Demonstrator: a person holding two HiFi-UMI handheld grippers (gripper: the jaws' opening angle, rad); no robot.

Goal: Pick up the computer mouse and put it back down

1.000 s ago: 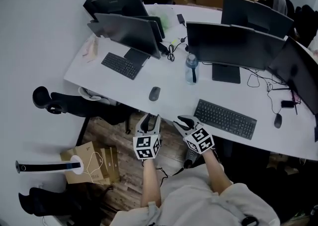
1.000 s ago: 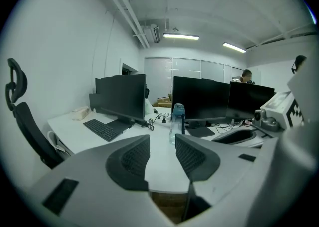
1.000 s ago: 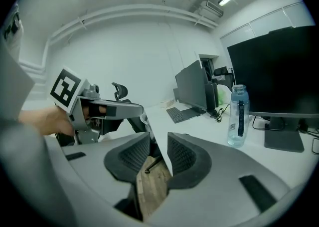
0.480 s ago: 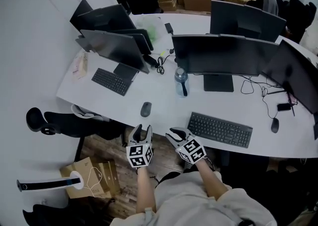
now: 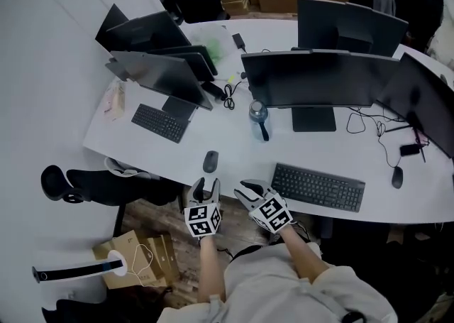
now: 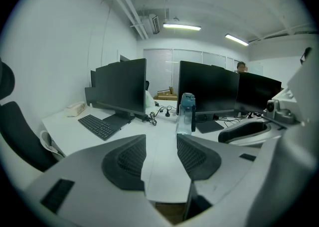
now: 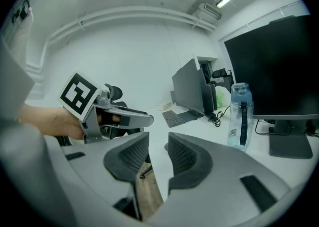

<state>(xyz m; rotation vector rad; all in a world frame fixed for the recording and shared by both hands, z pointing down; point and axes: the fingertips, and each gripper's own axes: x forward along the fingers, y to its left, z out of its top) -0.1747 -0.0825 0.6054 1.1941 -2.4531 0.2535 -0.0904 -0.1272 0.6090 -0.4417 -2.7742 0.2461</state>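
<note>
The dark grey computer mouse (image 5: 211, 161) lies on the white desk (image 5: 234, 155) near its front edge. My left gripper (image 5: 204, 187) hovers just short of that edge, pointing at the mouse from a little below it in the head view. Its jaws are opening and nothing is between them (image 6: 160, 153). The mouse itself is hidden in the left gripper view. My right gripper (image 5: 245, 188) sits beside the left one, to the right of the mouse, with a gap between its pads and nothing in it (image 7: 157, 157).
A black keyboard (image 5: 318, 187) lies right of the grippers, and a blue water bottle (image 5: 258, 117) stands behind the mouse. Several monitors (image 5: 312, 80) line the desk, with a second keyboard (image 5: 159, 123) far left and another mouse (image 5: 396, 178) far right. An office chair (image 5: 106, 185) and cardboard boxes (image 5: 142, 254) stand on the floor at left.
Both grippers have moved forward toward the desk edge, and the left one is now closer to the mouse. The mouse has not moved on the desk.
</note>
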